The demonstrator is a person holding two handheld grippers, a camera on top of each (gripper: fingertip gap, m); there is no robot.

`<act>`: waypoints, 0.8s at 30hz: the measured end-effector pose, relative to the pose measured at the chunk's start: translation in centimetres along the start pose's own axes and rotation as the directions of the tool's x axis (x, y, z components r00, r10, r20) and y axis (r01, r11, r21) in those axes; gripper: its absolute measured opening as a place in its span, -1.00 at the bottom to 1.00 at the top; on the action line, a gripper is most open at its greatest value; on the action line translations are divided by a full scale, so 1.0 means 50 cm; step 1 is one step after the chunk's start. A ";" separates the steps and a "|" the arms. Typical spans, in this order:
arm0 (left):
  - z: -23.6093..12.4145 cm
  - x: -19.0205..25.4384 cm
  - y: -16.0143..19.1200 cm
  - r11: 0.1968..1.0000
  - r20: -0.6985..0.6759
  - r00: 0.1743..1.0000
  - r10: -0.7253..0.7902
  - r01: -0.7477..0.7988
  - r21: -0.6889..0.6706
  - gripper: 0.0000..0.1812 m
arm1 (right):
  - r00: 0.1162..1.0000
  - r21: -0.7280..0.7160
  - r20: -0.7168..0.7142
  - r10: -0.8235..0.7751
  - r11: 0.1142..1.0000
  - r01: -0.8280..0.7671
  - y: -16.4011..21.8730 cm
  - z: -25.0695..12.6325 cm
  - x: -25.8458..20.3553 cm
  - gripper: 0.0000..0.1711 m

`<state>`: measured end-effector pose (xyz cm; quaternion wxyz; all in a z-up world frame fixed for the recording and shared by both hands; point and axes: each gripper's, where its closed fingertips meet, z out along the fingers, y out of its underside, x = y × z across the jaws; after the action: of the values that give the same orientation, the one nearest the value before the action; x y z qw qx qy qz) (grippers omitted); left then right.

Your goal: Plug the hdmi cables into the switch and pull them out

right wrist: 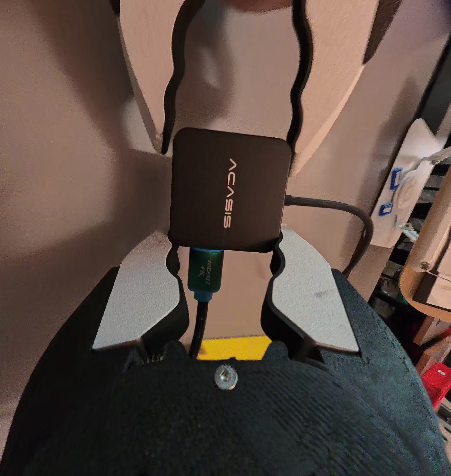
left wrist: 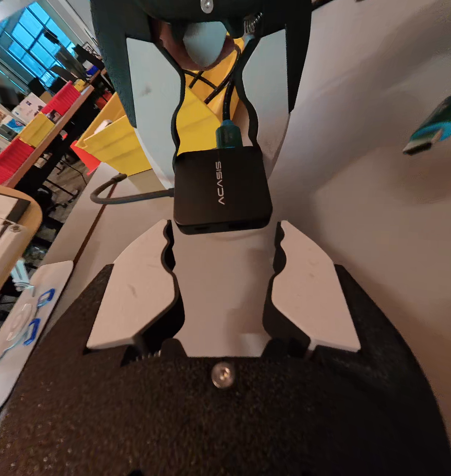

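1 switch (left wrist: 220,188), 2 HDMI plugs (left wrist: 228,137) (left wrist: 435,126), 2 grippers (left wrist: 225,231) (right wrist: 225,247)

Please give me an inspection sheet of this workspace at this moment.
Surface: pale table.
Job's things: black switch lying flat; green HDMI plug seated in it; second HDMI plug loose, blurred.
Clutter: white tray with blue clips.
Grippers: left gripper open before the switch; right gripper open, straddling the plug.
Cables: dark side cable; braided HDMI cable.
Surroundings: yellow bin, red bins.
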<state>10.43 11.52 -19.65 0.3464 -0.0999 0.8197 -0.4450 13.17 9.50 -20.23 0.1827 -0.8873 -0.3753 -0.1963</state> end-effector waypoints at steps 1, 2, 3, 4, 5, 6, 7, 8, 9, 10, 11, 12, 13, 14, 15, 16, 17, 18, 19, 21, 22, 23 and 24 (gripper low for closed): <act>0.005 0.005 -0.004 1.000 -0.011 1.000 -0.015 0.015 0.002 -0.17 | 0.999 -0.024 0.041 -0.011 1.000 0.012 0.004 -0.003 -0.009 -0.18; 0.010 0.010 -0.008 1.000 -0.015 0.999 -0.029 0.029 0.005 -0.16 | 0.997 -0.038 0.081 -0.018 0.999 0.021 0.004 -0.007 -0.018 -0.18; 0.016 0.015 -0.009 0.999 -0.022 0.999 -0.038 0.038 -0.001 -0.16 | 0.994 -0.058 0.105 -0.038 0.997 0.044 0.003 -0.009 -0.023 -0.18; 0.022 0.022 -0.008 0.999 -0.035 0.998 -0.047 0.047 -0.011 -0.18 | 0.991 -0.090 0.120 -0.061 0.993 0.073 0.004 -0.012 -0.025 -0.18; 0.027 0.028 -0.008 0.999 -0.043 0.998 -0.053 0.052 -0.016 -0.19 | 0.987 -0.119 0.139 -0.076 0.989 0.093 0.004 -0.015 -0.027 -0.18; 0.032 0.031 -0.008 0.998 -0.040 0.997 -0.059 0.058 -0.022 -0.19 | 0.983 -0.137 0.162 -0.082 0.985 0.105 0.003 -0.017 -0.030 -0.18; 0.037 0.032 -0.006 0.997 -0.034 0.997 -0.069 0.068 -0.035 -0.19 | 0.979 -0.159 0.190 -0.079 0.981 0.110 0.005 -0.018 -0.032 -0.18; 0.041 0.032 -0.004 0.996 -0.031 0.996 -0.083 0.082 -0.048 -0.18 | 0.973 -0.186 0.219 -0.067 0.977 0.109 0.009 -0.019 -0.034 -0.18; 0.044 0.032 -0.003 0.994 -0.029 0.995 -0.101 0.099 -0.053 -0.18 | 0.967 -0.200 0.251 -0.052 0.974 0.104 0.012 -0.018 -0.036 -0.18; 0.046 0.031 -0.002 0.991 -0.027 0.992 -0.123 0.122 -0.052 -0.17 | 0.960 -0.205 0.278 -0.038 0.974 0.098 0.014 -0.017 -0.037 -0.18; 0.047 0.030 -0.002 0.988 -0.028 0.989 -0.146 0.145 -0.046 -0.17 | 0.953 -0.205 0.301 -0.025 0.975 0.091 0.013 -0.017 -0.037 -0.18; 0.046 0.027 -0.004 0.986 -0.027 0.986 -0.164 0.163 -0.036 -0.17 | 0.948 -0.203 0.317 -0.016 0.975 0.084 0.013 -0.017 -0.035 -0.18; 0.045 0.022 -0.006 0.984 -0.019 0.985 -0.174 0.174 -0.024 -0.16 | 0.947 -0.201 0.320 -0.017 0.976 0.085 0.012 -0.018 -0.031 -0.18; 0.043 0.017 -0.008 0.984 -0.007 0.984 -0.179 0.179 -0.011 -0.16 | 0.949 -0.195 0.314 -0.027 0.976 0.093 0.010 -0.019 -0.025 -0.18; 0.042 0.015 -0.011 0.982 -0.003 0.982 -0.189 0.189 0.001 -0.16 | 0.949 -0.193 0.314 -0.029 0.977 0.093 0.008 -0.022 -0.022 -0.18; 0.041 0.011 -0.014 0.978 0.001 0.978 -0.208 0.208 0.011 -0.14 | 0.948 -0.196 0.317 -0.022 0.977 0.088 0.007 -0.023 -0.020 -0.18; 0.040 0.008 -0.015 0.973 0.003 0.973 -0.231 0.231 0.020 -0.14 | 0.951 -0.197 0.309 -0.018 0.977 0.083 0.006 -0.023 -0.016 -0.18; 0.039 0.006 -0.017 0.967 -0.004 0.967 -0.255 0.255 0.028 -0.13 | 0.951 -0.197 0.308 -0.009 0.978 0.074 0.005 -0.022 -0.015 -0.18; 0.038 0.005 -0.018 0.962 -0.008 0.963 -0.271 0.271 0.036 -0.13 | 0.952 -0.196 0.306 -0.005 0.978 0.068 0.004 -0.020 -0.014 -0.18; 0.036 0.003 -0.018 0.960 -0.009 0.961 -0.276 0.276 0.045 -0.13 | 0.955 -0.193 0.295 -0.005 0.979 0.065 0.002 -0.018 -0.012 -0.18; 0.036 0.002 -0.020 0.962 -0.003 0.963 -0.269 0.269 0.053 -0.13 | 0.956 -0.189 0.293 -0.008 0.980 0.066 0.001 -0.020 -0.012 -0.18; 0.034 -0.001 -0.021 0.964 0.004 0.966 -0.259 0.258 0.063 -0.13 | 0.959 -0.182 0.284 -0.015 0.981 0.069 -0.001 -0.021 -0.009 -0.18; 0.034 -0.003 -0.021 0.966 0.008 0.969 -0.249 0.248 0.070 -0.14 | 0.961 -0.177 0.276 -0.016 0.982 0.067 -0.003 -0.022 -0.007 -0.18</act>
<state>11.48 9.87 -19.34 0.2979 -0.1935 0.7823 -0.5117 12.61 8.87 -19.43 0.0420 -0.9108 -0.3958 -0.1095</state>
